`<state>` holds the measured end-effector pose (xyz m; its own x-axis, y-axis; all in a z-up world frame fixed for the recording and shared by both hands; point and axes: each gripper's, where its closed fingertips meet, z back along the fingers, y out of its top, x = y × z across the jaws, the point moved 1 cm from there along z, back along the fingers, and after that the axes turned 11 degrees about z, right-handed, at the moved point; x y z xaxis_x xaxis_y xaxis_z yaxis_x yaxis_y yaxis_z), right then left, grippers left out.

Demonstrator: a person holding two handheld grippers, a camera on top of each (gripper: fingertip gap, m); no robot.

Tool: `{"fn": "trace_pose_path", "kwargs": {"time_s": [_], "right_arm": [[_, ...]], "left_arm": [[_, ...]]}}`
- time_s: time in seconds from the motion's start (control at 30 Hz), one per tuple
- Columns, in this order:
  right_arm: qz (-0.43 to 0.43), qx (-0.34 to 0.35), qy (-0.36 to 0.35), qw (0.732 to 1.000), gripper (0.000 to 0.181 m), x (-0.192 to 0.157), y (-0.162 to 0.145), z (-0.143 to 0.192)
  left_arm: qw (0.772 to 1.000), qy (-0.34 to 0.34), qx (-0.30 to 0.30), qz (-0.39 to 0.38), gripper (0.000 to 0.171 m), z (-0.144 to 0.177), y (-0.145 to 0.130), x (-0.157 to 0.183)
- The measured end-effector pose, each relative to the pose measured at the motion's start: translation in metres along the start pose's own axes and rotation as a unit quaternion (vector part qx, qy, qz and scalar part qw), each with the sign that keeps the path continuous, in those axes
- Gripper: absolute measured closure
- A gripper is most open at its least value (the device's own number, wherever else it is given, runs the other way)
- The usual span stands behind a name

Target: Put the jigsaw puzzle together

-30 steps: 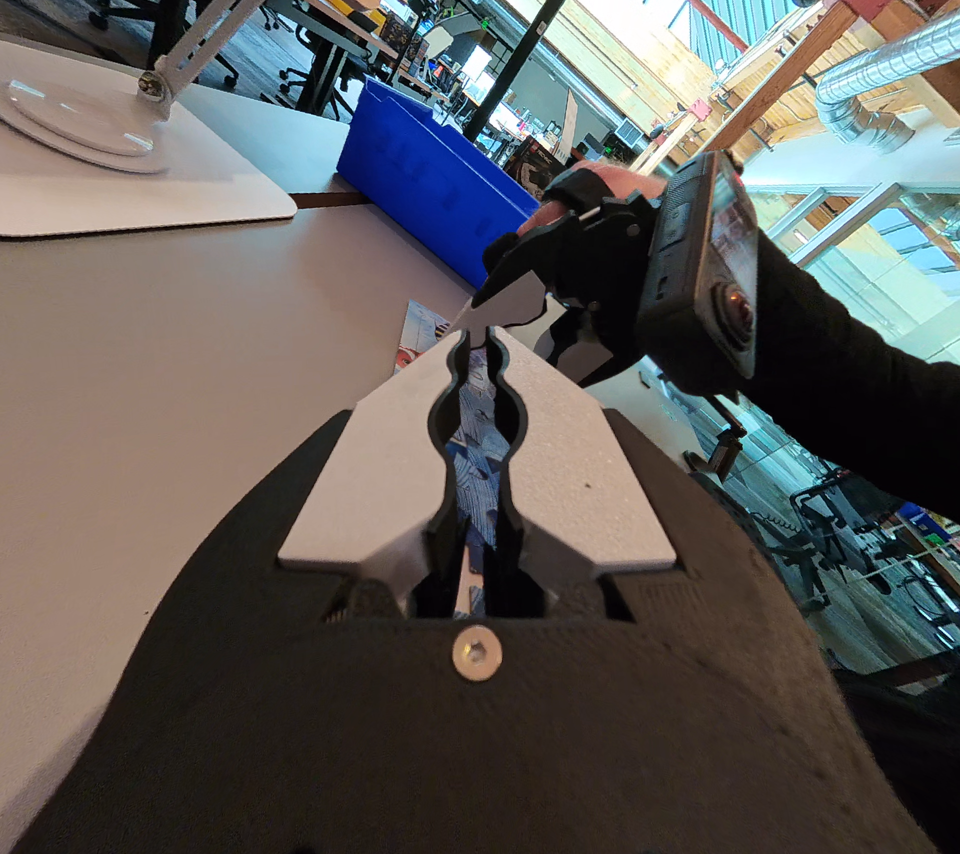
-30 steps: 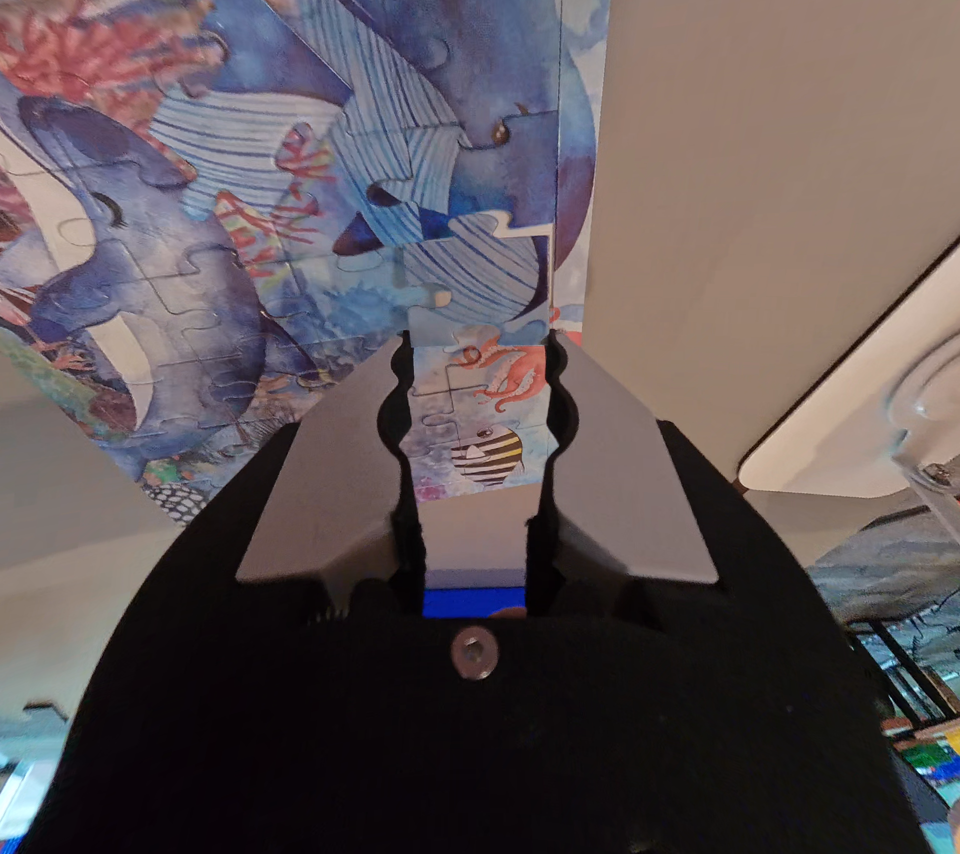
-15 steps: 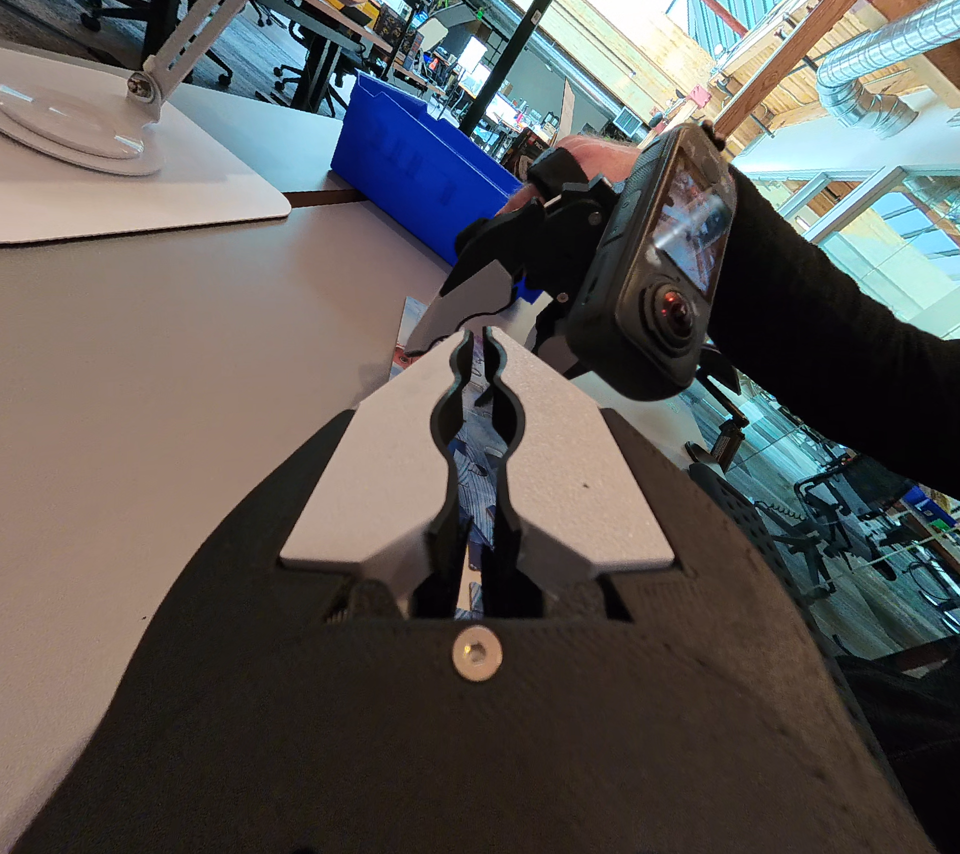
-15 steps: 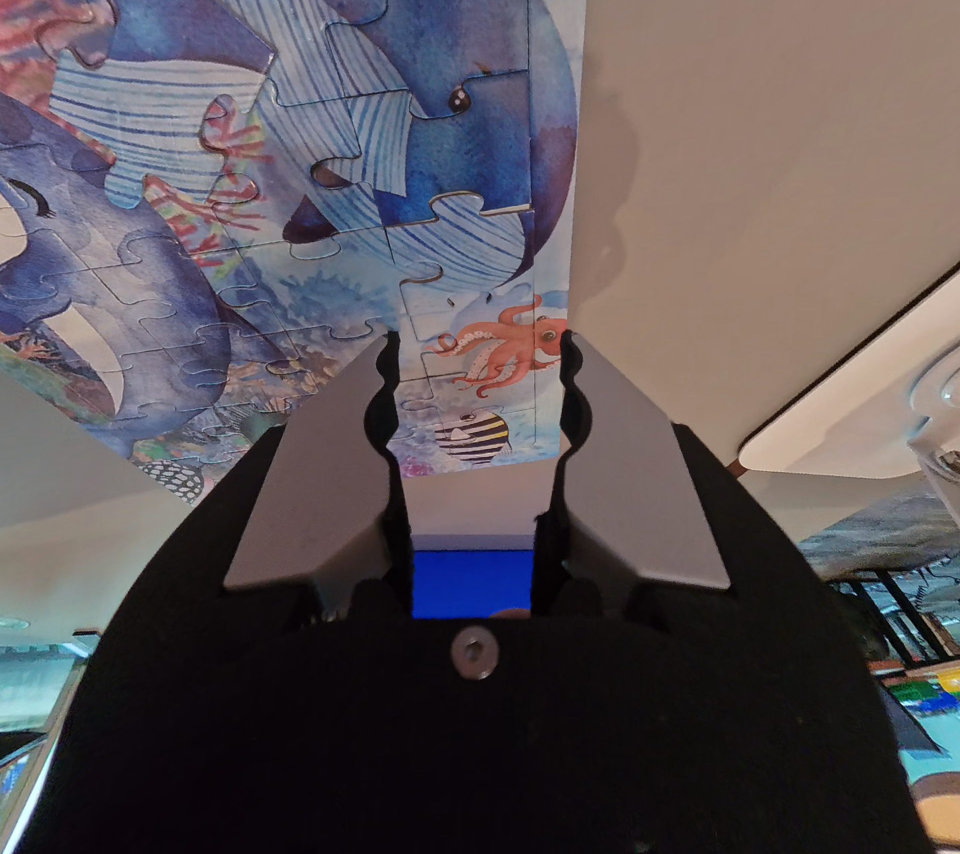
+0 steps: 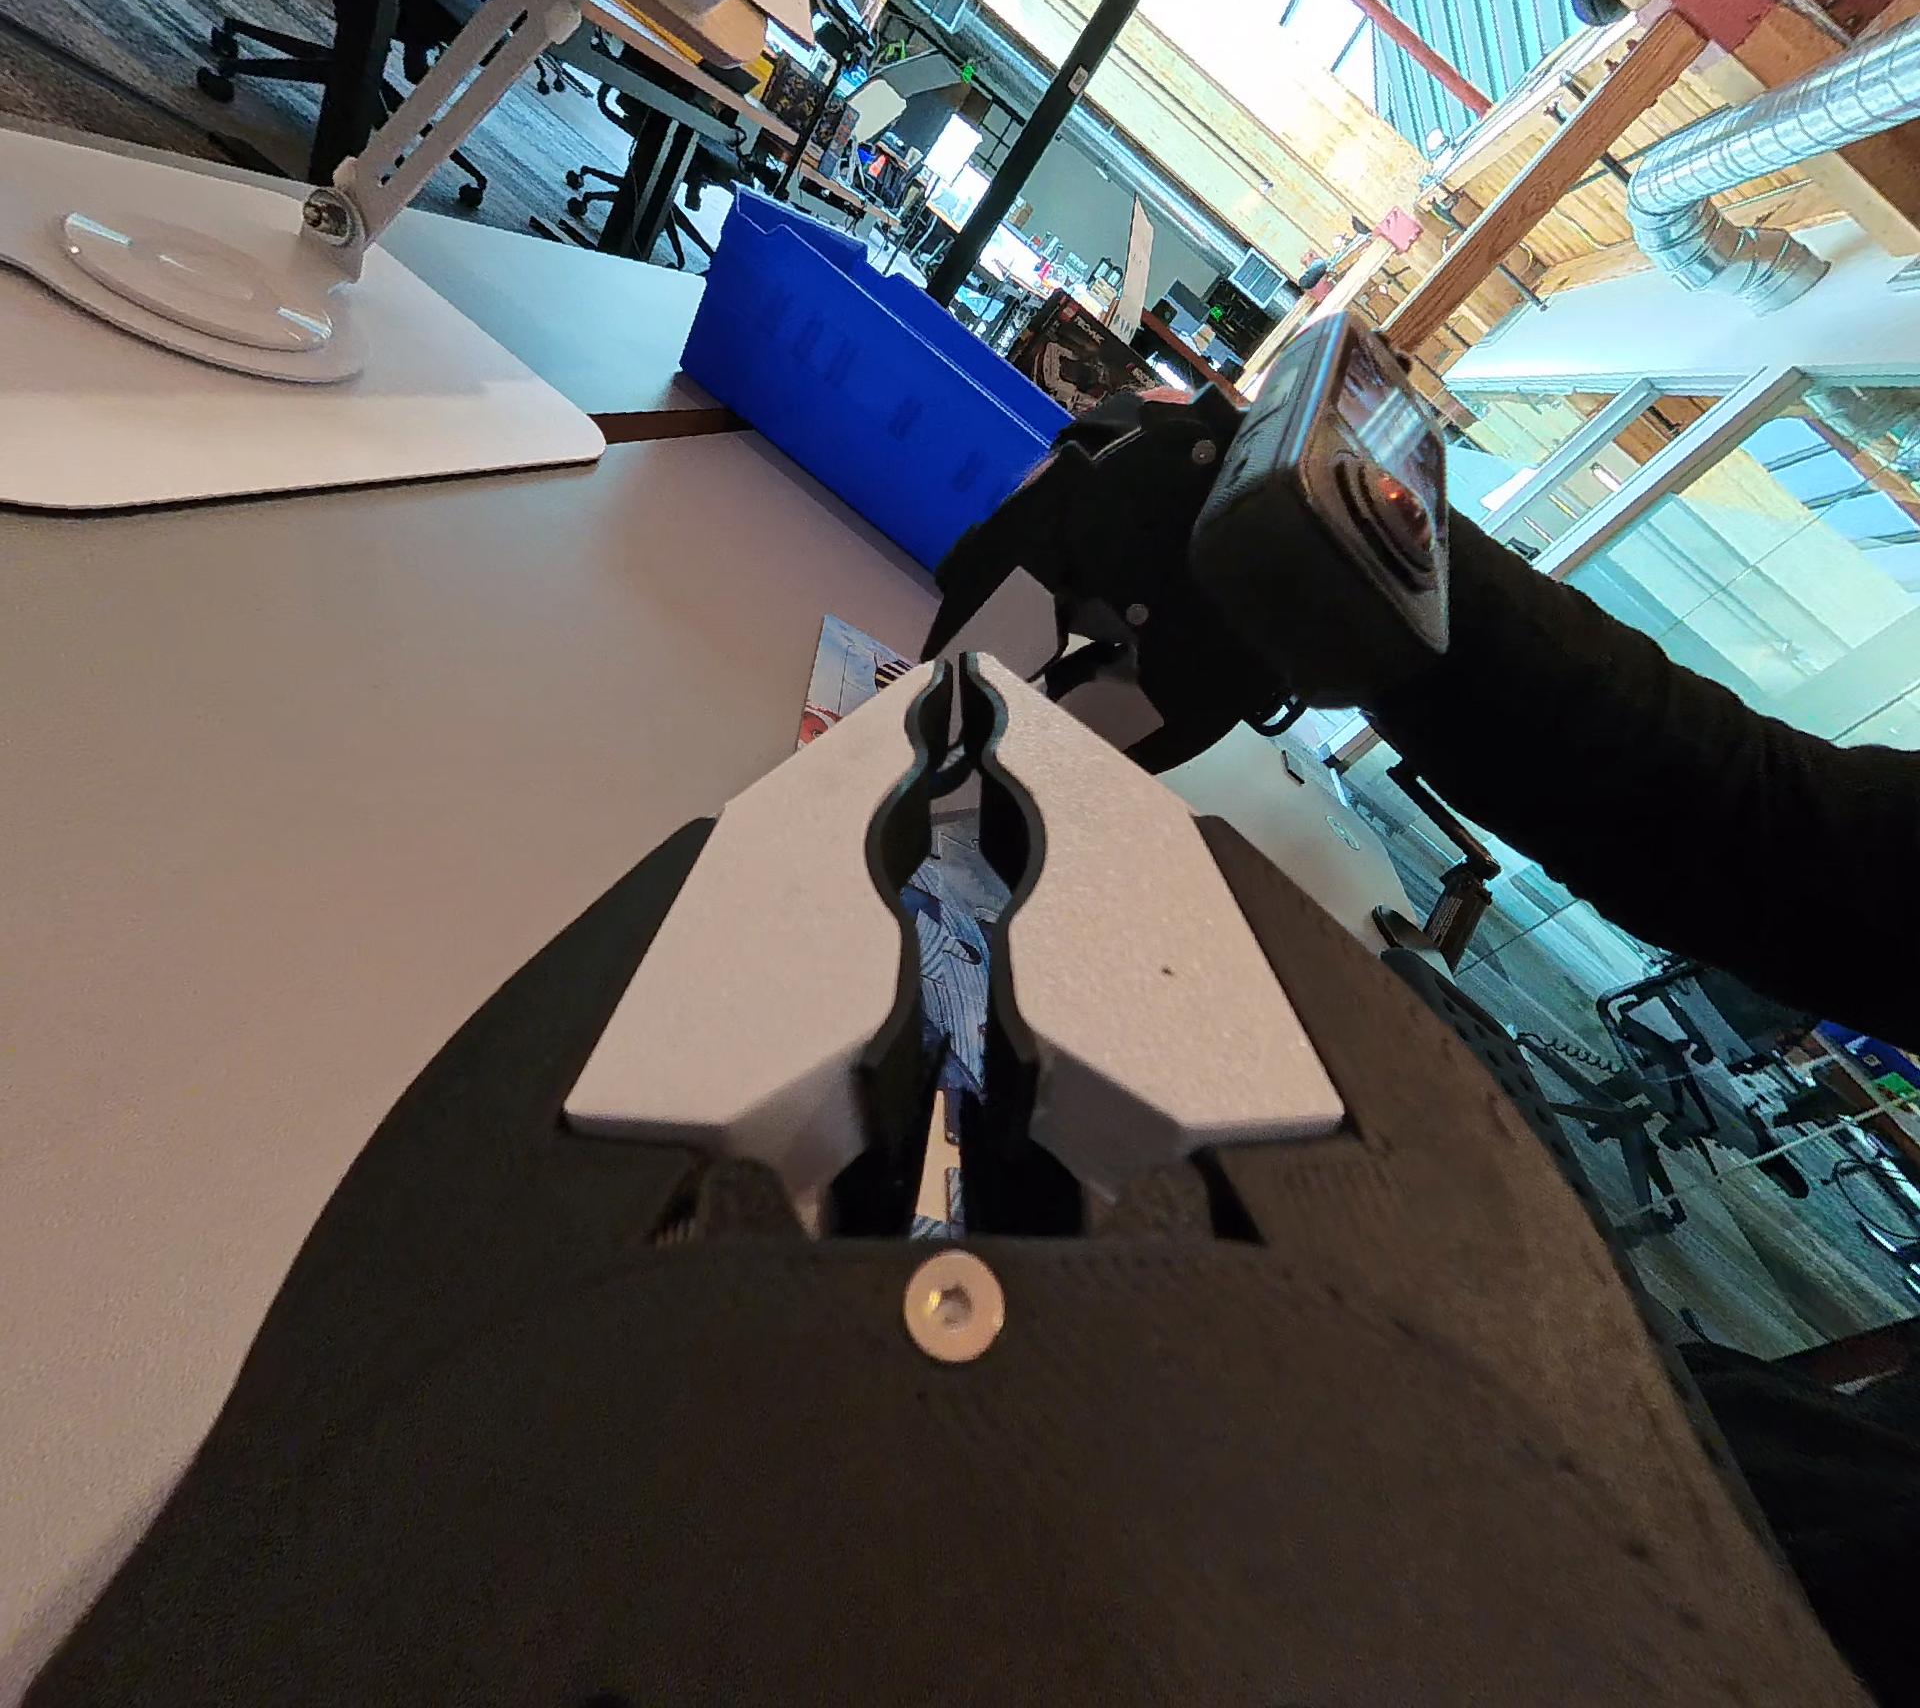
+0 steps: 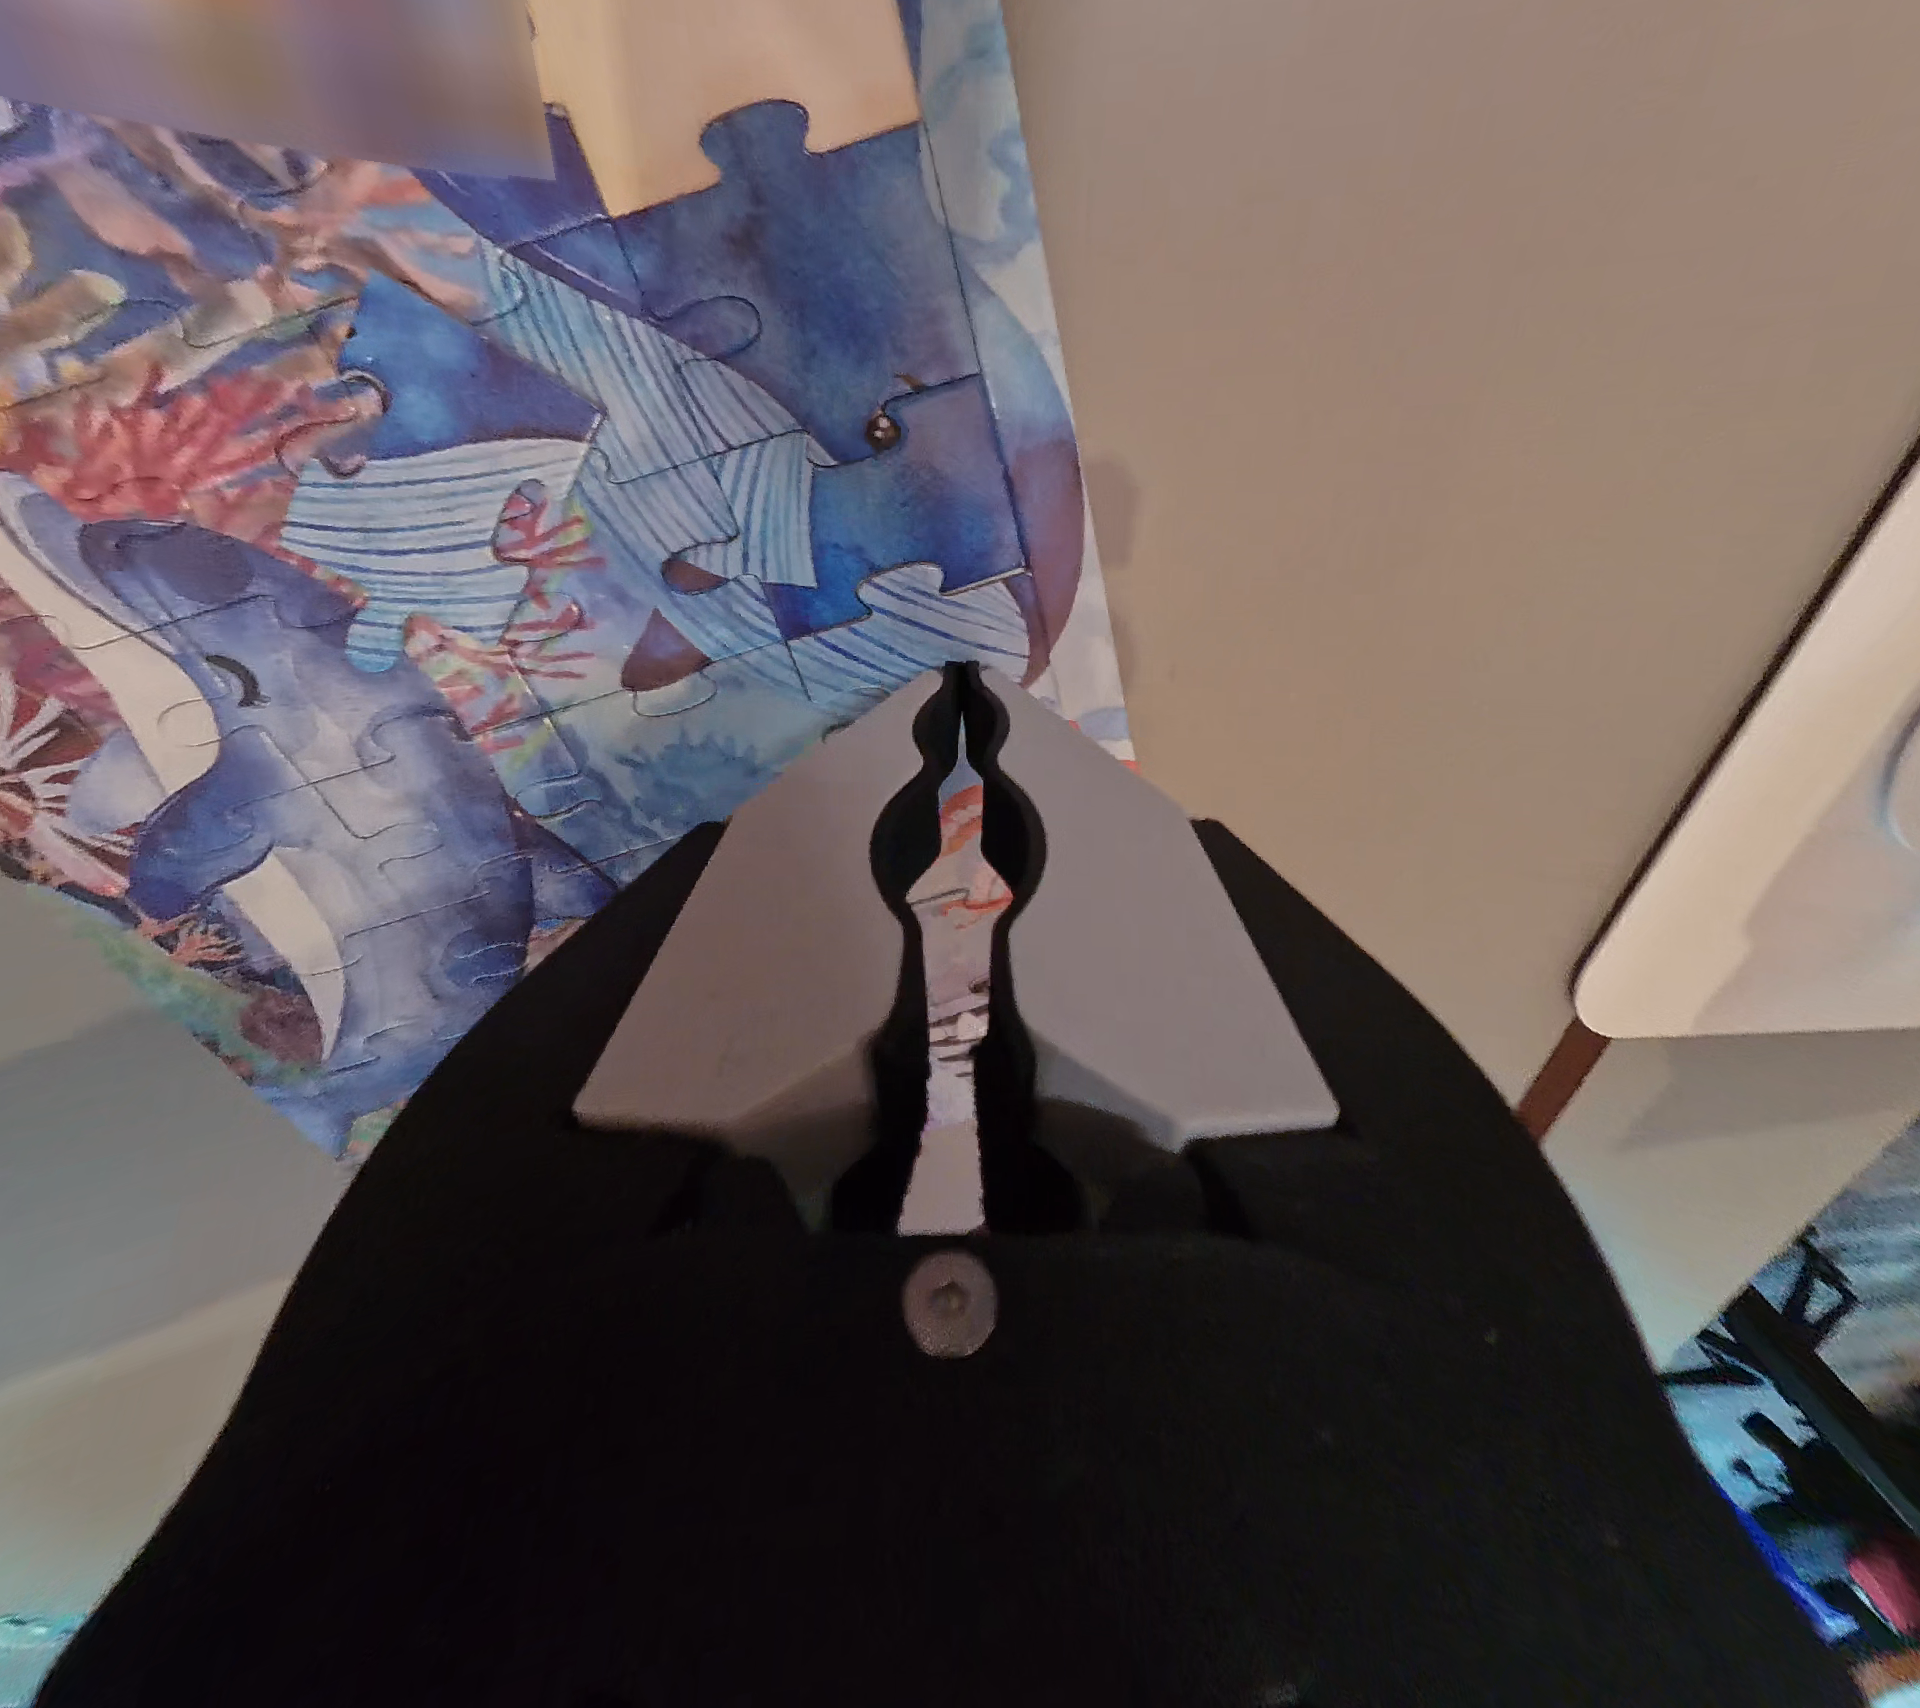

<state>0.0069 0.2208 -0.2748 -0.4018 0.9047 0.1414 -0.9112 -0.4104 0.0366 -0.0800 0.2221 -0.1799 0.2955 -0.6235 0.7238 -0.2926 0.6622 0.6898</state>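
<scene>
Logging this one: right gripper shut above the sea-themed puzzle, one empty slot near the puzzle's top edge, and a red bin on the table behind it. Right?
Not quite: the bin is blue, not red, as the left wrist view shows. The rest stands: the right gripper is shut over the puzzle, and one bare slot shows near its top edge in the right wrist view.

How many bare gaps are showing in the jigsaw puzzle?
1: a tan gap by the jigsaw puzzle's far right edge. The blurred upper-left patch may hide others.
</scene>
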Motion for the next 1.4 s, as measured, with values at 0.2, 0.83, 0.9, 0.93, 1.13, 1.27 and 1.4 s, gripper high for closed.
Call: {"fn": "trace_pose_path", "kwargs": {"time_s": [0.2, 0.83, 0.9, 0.93, 1.13, 1.27, 1.4], "right_arm": [[-0.003, 0.006, -0.01, 1.0, 0.181, 0.003, 0.006, -0.001], [-0.059, 0.052, -0.029, 0.996, 0.163, -0.002, 0.015, 0.018], [-0.057, 0.071, -0.015, 0.996, 0.144, -0.019, 0.024, 0.025], [-0.05, 0.082, -0.011, 0.995, 0.141, -0.028, 0.029, 0.027], [-0.083, 0.101, 0.028, 0.991, 0.134, -0.075, 0.044, 0.018], [-0.14, 0.107, 0.026, 0.984, 0.147, -0.084, 0.046, 0.008], [-0.171, 0.121, 0.017, 0.978, 0.148, -0.084, 0.046, 0.008]], "left_arm": [[1.0, 0.001, 0.001, 0.001, 0.171, 0.0, 0.0, -0.001], [1.0, 0.002, 0.02, 0.0, 0.171, 0.009, 0.01, 0.0], [1.0, 0.004, 0.027, 0.004, 0.171, 0.011, 0.012, -0.002], [1.0, 0.003, 0.03, 0.006, 0.171, 0.012, 0.013, -0.003], [1.0, 0.002, 0.028, 0.002, 0.171, 0.01, 0.012, 0.001], [0.999, 0.001, 0.032, 0.002, 0.171, 0.012, 0.014, 0.002], [0.999, -0.002, 0.032, 0.002, 0.171, 0.011, 0.014, 0.004]]}}
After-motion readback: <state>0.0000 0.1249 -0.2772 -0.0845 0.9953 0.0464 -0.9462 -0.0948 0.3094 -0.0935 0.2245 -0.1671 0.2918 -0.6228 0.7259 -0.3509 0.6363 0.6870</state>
